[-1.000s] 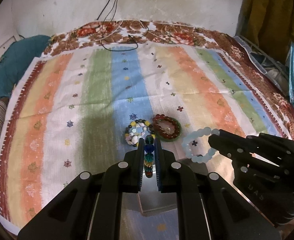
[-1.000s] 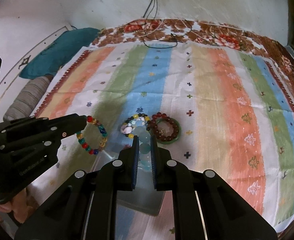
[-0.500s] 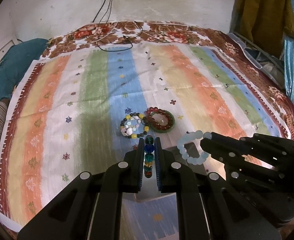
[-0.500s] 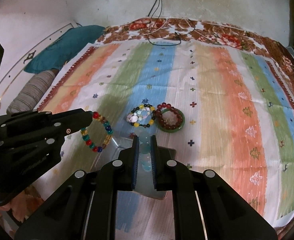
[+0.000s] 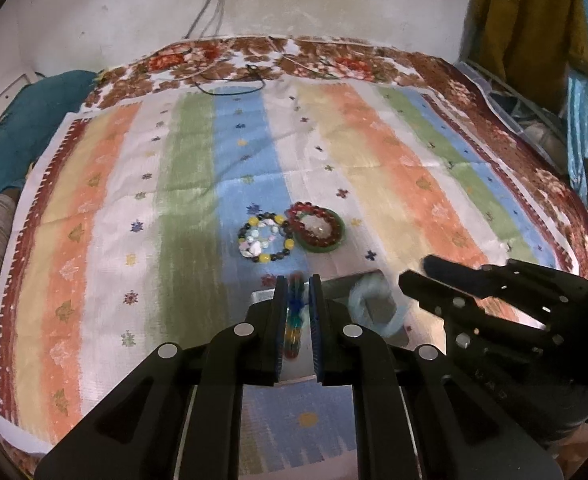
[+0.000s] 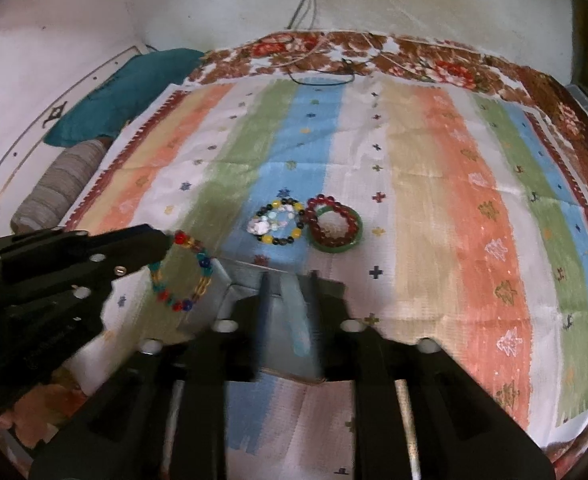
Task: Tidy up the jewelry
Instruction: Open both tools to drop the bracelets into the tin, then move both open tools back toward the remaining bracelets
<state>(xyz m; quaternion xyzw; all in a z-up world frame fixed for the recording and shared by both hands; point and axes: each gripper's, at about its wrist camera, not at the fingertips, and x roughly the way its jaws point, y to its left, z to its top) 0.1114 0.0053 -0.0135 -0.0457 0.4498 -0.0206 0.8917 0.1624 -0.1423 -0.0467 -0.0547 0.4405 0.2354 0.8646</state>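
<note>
My left gripper (image 5: 296,280) is shut on a multicolored bead bracelet (image 5: 294,320), which also shows hanging from its tips in the right wrist view (image 6: 181,272). My right gripper (image 6: 287,280) has opened; a pale blue bead bracelet (image 6: 298,320) lies blurred between its fingers over a grey metal box (image 6: 241,280). In the left wrist view the pale blue bracelet (image 5: 374,308) sits in the box (image 5: 358,280) just off the right gripper's tips (image 5: 414,272). A yellow-black-white bracelet (image 5: 265,238) and a red bracelet on a green bangle (image 5: 318,228) lie on the striped cloth (image 5: 394,200) beyond.
A teal pillow (image 6: 113,96) and a striped bolster (image 6: 57,188) lie at the left edge of the bed. Black cables (image 5: 229,80) trail from the wall onto the floral blanket at the back. Clothes hang at the far right (image 5: 526,20).
Both grippers pulled back toward the near edge over the grey box. The right gripper opened and the pale blue bracelet dropped from its tips into the box. The left still holds its bracelet.
</note>
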